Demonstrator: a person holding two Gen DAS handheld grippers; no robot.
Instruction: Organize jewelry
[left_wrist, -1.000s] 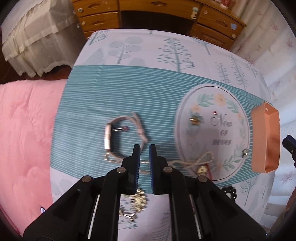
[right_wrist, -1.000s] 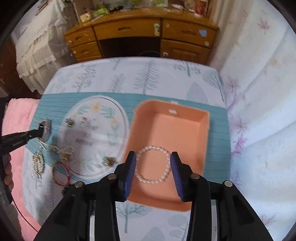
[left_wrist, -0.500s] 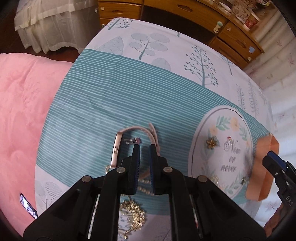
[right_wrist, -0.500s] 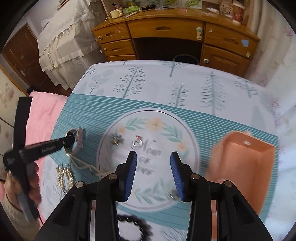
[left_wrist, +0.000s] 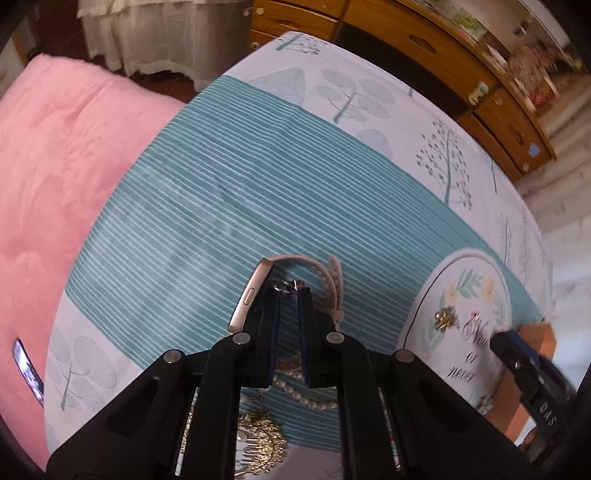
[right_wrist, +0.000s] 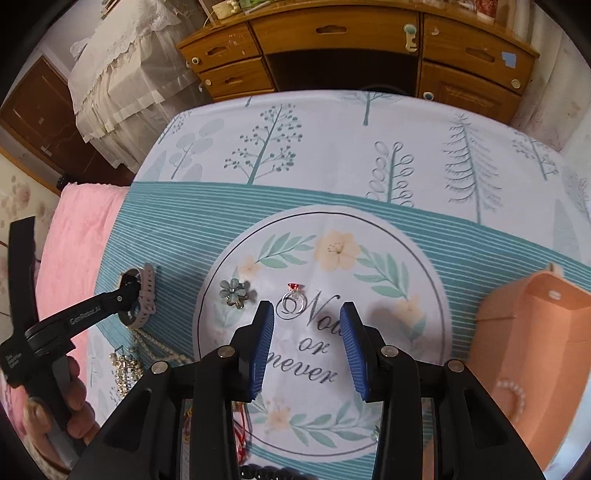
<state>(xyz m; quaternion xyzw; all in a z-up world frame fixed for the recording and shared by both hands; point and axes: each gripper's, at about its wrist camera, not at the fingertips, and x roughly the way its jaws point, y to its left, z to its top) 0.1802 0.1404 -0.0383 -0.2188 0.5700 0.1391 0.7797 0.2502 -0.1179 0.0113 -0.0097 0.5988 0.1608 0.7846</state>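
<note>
I am holding the empty, half-spread right fingers (right_wrist: 306, 345) just short of the small silver ring with a red stone (right_wrist: 293, 295) lying at their twelve o'clock on the surface's round floral print (right_wrist: 424, 295), while the left fingers (left_wrist: 288, 321) are pinched on the pale pink, rose-gold strap watch (left_wrist: 255, 291).

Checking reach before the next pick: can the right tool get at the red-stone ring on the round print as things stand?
Probably yes. The right tool hangs open just short of the red-stone ring, with bare cloth between; the flower clip lies off to one side.
</note>
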